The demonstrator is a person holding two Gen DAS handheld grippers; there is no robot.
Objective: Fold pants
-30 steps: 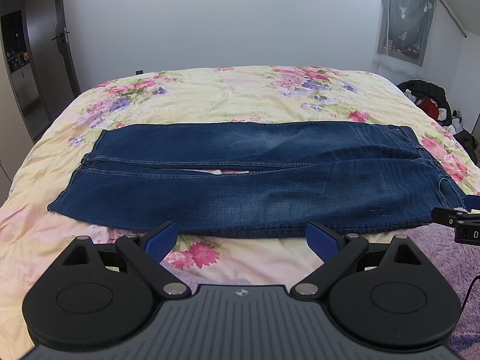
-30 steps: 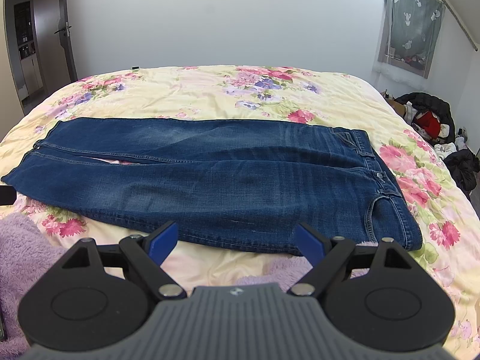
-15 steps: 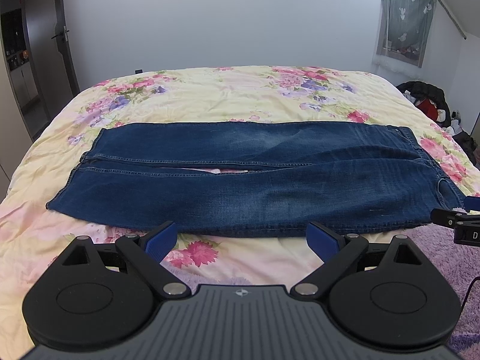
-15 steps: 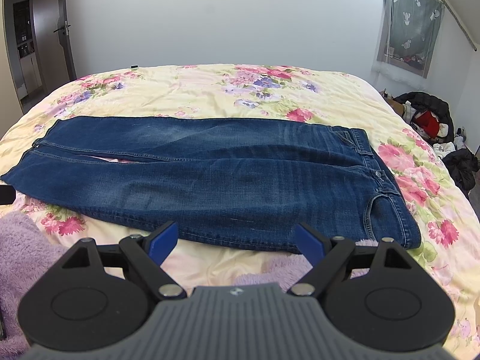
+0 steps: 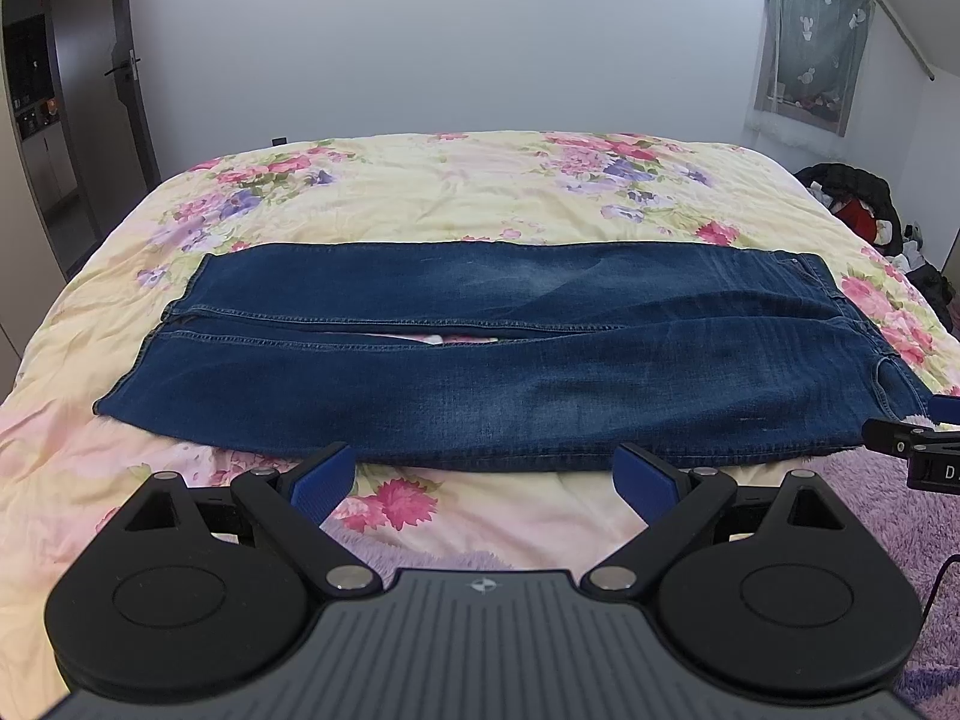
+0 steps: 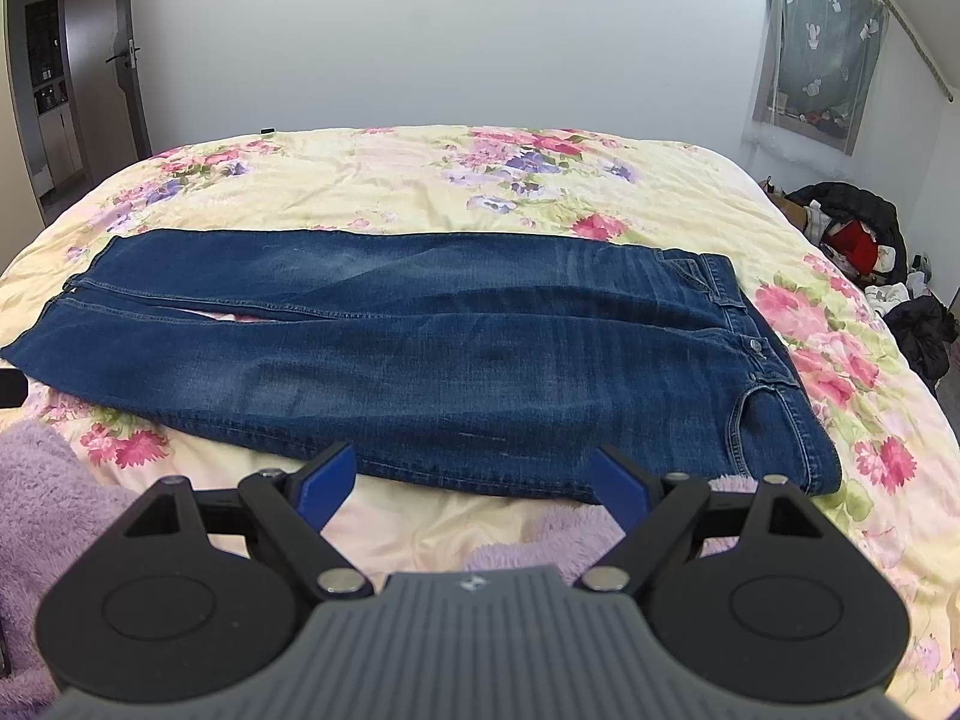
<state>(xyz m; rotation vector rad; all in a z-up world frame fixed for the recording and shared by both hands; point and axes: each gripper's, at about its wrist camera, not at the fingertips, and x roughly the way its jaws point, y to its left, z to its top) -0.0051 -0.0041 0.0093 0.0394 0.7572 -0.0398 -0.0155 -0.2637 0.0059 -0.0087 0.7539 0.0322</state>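
The jeans (image 5: pixel 480 354) lie flat on the floral bedspread (image 5: pixel 456 192), long axis running left to right across the bed, waistband at the right end, leg hems at the left. The two legs lie side by side, a thin gap between them showing the bedspread. The left gripper (image 5: pixel 483 477) hovers near the jeans' near edge, blue fingers (image 5: pixel 318 480) spread wide, holding nothing. The right gripper (image 6: pixel 471 480) hangs likewise, spread and empty. A purple fleece blanket (image 6: pixel 42 480) lies nearest the cameras
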